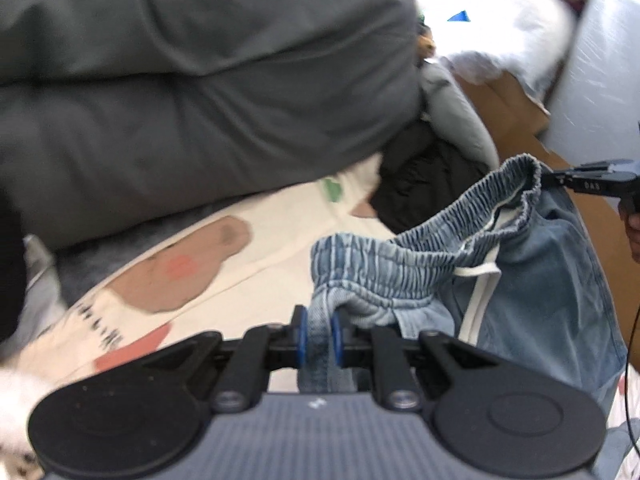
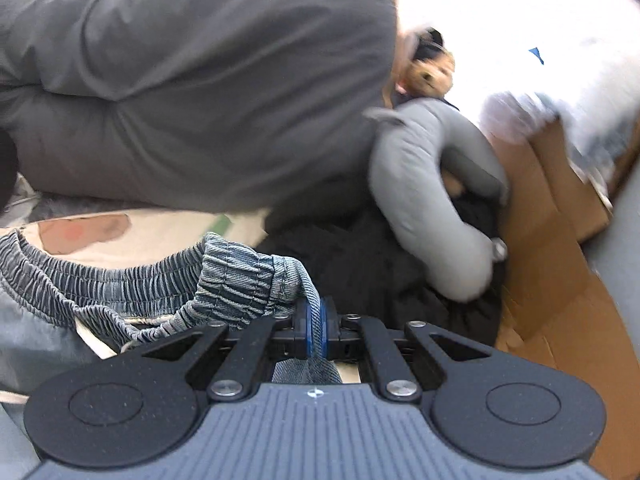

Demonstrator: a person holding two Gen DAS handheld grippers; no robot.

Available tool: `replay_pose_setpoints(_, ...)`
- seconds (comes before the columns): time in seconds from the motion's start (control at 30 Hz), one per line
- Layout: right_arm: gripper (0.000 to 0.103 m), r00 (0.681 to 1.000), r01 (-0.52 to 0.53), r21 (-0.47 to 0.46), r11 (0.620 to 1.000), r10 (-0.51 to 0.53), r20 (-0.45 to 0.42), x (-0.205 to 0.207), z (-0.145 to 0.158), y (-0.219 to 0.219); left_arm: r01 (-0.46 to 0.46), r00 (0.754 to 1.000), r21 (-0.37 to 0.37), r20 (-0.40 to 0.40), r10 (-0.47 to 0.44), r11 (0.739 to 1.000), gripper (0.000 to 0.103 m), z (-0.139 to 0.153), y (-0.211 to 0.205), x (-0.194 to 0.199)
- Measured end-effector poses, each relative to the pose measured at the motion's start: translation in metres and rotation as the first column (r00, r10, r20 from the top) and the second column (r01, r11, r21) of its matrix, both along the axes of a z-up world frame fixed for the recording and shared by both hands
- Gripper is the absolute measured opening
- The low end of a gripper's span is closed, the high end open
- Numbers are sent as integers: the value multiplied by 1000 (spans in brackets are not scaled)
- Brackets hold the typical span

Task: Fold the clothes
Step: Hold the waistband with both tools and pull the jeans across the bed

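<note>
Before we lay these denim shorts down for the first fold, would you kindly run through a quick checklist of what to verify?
1. Left gripper shut on the waistband: ok.
2. Right gripper shut on the waistband's other end: ok.
3. Waistband taut between grips: not ok, it sags and bunches.
4. White drawstring tucked in: not ok, hanging loose.
5. Denim shorts legs hanging straight: cannot tell.
6. Printed cream bedsheet below free of the black garment: cannot tell.

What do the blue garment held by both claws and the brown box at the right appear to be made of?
The blue garment looks like light-wash denim: a faded twill weave, a gathered elastic waistband and a white drawstring. Left claw and right claw each pinch the waistband. The brown box looks like plain matte cardboard, with creased flaps and raw edges.
</note>
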State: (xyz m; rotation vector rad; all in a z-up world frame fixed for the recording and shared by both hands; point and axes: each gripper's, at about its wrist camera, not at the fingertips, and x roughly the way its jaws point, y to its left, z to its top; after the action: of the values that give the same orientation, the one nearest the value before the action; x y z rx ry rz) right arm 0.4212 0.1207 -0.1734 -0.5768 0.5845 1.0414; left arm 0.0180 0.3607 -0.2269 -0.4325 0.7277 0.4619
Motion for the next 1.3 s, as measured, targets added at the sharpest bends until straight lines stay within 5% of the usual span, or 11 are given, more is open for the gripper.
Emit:
replay_pose_setpoints(0.43,3,983,-182,21,983,181,35,-55,14,121,-208,978,50,-16,209,977,13,24,71,-55)
replay_pose_setpoints(0.73,3,977,-208,-29,978,209,37,-54,-14,206,-315,946,83,-54,320,945,13,3,129,-46)
replay_pose_setpoints(1.0,3,988,-138,-144,980,146,51,-28,-73,261,-307,945,52,-102,311,950,13,-49,176,-9)
replay_pose_setpoints(1.13,23,991,-91,-222,971,110,73,-16,-115,278,-304,933,23,-192,303,952,17,-90,190,6)
replay_pose_setpoints(1.23,46,992,-81,-193,978,99,82,-14,-116,274,-329,926,-5,-195,322,944,21,-98,191,0)
replay_pose_setpoints(1.3,52,989,-106,-167,980,121,85,-15,-111,267,-343,925,-11,-179,336,939,26,-96,190,-5)
